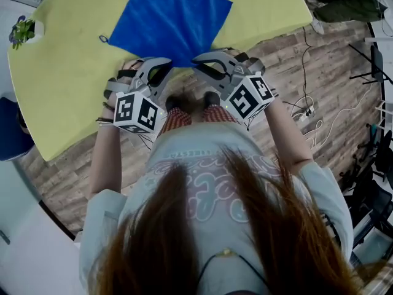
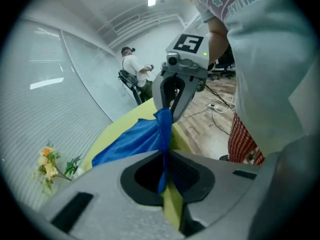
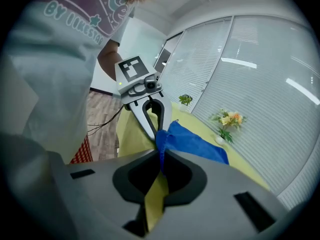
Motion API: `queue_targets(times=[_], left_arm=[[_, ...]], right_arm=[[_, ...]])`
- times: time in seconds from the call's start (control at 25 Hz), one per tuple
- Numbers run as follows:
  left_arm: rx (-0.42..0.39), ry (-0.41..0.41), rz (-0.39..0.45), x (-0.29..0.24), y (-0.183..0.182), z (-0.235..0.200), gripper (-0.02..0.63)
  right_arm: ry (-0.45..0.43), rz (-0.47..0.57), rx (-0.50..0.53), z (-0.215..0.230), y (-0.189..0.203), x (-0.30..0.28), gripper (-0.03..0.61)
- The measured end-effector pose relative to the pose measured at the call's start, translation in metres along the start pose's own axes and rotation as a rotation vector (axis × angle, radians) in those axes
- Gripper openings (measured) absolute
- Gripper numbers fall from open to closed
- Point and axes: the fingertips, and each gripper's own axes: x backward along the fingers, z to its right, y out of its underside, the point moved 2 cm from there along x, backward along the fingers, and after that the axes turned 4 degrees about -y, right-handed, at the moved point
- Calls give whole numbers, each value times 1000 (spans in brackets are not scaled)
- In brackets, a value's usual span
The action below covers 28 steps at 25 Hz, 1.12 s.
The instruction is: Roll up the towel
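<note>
Blue towel (image 1: 172, 18) spread on yellow table (image 1: 67, 72), near corner at the table's front edge, left gripper (image 2: 164, 176) clamped on its hem, right gripper (image 3: 161, 166) pinching the same hem alongside.

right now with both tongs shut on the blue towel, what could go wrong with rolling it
1. The left tongs and right tongs are shut side by side on one near corner of the blue cloth towel, which lies diagonally: the roll may come out skewed.
2. That corner sits at the near edge of the yellow table: a pull could drag the towel off instead of rolling it.
</note>
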Motion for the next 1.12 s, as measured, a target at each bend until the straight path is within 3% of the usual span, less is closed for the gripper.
queue_targets(times=[0.12, 0.28, 0.44, 0.6, 0.8, 1.12], left_arm=[[56, 30, 7, 4, -2, 1, 20], [72, 92, -56, 16, 9, 8, 19], [94, 89, -48, 17, 8, 0, 19], [47, 90, -84, 12, 13, -1, 20], [119, 100, -59, 13, 11, -20, 20], [110, 152, -130, -11, 31, -51, 21]], right_arm=[[-12, 1, -22, 1, 4, 2, 25], [-68, -14, -65, -6, 14, 3, 36], [-63, 17, -84, 0, 14, 3, 15], [-83, 21, -80, 3, 14, 1, 14], [-62, 37, -123, 26, 16, 7, 14], [-94, -60, -136, 58, 37, -19, 14]])
